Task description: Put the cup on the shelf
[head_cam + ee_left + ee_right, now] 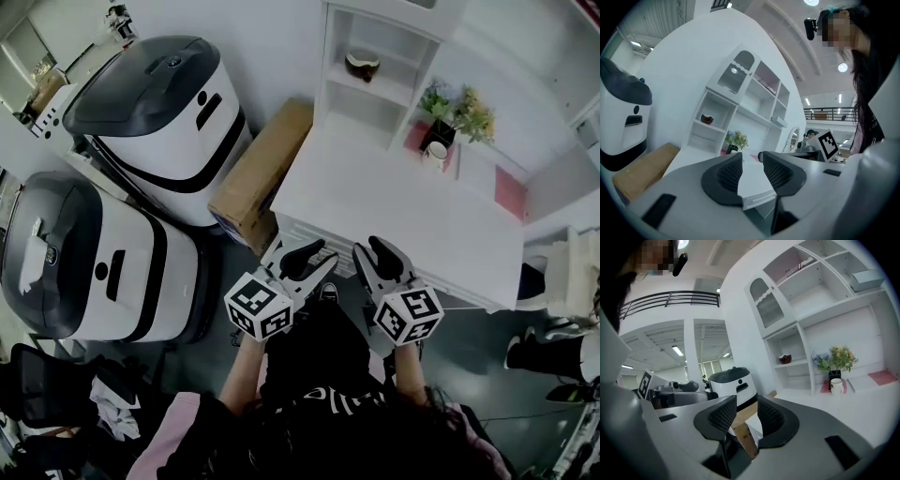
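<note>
The white cup (pixel 436 153) (pixel 836 386) stands at the back of the white desk (pixel 394 211), beside a potted plant (pixel 455 114). The white shelf unit (pixel 375 84) (pixel 723 117) (pixel 799 345) rises behind the desk, and a small brown bowl (pixel 362 66) (pixel 785 358) sits in one compartment. Both grippers hover side by side at the desk's front edge, far from the cup. My left gripper (pixel 320 255) (pixel 750 161) has a gap between its jaws and nothing in it. My right gripper (pixel 372 248) (pixel 746 406) is likewise open and holds nothing.
Two large white-and-black machines (pixel 159 103) (pixel 75 253) stand on the floor to the left. A cardboard box (pixel 262 173) (pixel 740 425) leans between them and the desk. Pink mats (pixel 509 194) lie at the desk's back right. A mirror and a person show far right in the left gripper view.
</note>
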The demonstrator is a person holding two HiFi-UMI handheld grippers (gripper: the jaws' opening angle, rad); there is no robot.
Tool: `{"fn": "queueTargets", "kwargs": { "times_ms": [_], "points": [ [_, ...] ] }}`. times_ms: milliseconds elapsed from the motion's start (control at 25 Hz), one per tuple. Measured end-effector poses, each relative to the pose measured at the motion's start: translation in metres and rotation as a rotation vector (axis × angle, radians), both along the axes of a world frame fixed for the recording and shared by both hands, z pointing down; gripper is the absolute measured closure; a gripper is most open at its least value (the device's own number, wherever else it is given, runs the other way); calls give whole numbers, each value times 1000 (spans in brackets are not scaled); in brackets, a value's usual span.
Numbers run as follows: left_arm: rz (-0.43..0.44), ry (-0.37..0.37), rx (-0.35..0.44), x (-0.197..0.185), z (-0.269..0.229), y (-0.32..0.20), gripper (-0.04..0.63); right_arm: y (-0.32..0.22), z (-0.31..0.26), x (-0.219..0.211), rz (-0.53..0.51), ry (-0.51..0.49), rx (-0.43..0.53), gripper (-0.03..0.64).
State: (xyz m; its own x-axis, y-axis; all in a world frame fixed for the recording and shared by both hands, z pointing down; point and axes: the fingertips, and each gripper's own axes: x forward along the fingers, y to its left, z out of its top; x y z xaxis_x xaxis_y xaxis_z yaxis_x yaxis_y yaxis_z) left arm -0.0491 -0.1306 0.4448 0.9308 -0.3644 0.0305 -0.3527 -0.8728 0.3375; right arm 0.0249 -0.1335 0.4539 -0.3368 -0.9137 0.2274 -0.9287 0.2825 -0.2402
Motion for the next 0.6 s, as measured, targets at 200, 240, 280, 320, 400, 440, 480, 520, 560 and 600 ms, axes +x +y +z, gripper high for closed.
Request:
{"fn": "queueTargets", "kwargs": {
  "times_ms": [200,240,280,320,400,440,480,520,560,600],
  "points": [
    [-6,0,-19,4,5,22,468,33,0,5,1,5,-9,459],
    [-5,-2,-20,6,5,27,471,39,-1,8,4,5,-8,462],
    [-3,-4,-19,7,5,32,476,44,-2,9,7,5,-7,463],
    [-1,-7,-18,9,4,38,480,50,-3,11,9,5,-4,466],
    [5,-11,-15,15,2,51,488,62,-5,15,8,3,2,471],
    [7,-12,-13,19,1,58,491,69,-7,18,5,2,6,474],
    [10,-12,-11,24,0,66,494,77,-8,21,2,0,10,476],
    [13,-12,-9,29,-1,75,495,85,-9,25,-1,-1,13,479],
    [14,-13,-7,34,-3,84,497,94,-9,28,-5,-2,14,480],
    [13,-14,-6,39,-4,93,500,103,-10,32,-9,-3,15,483]
  ]
}}
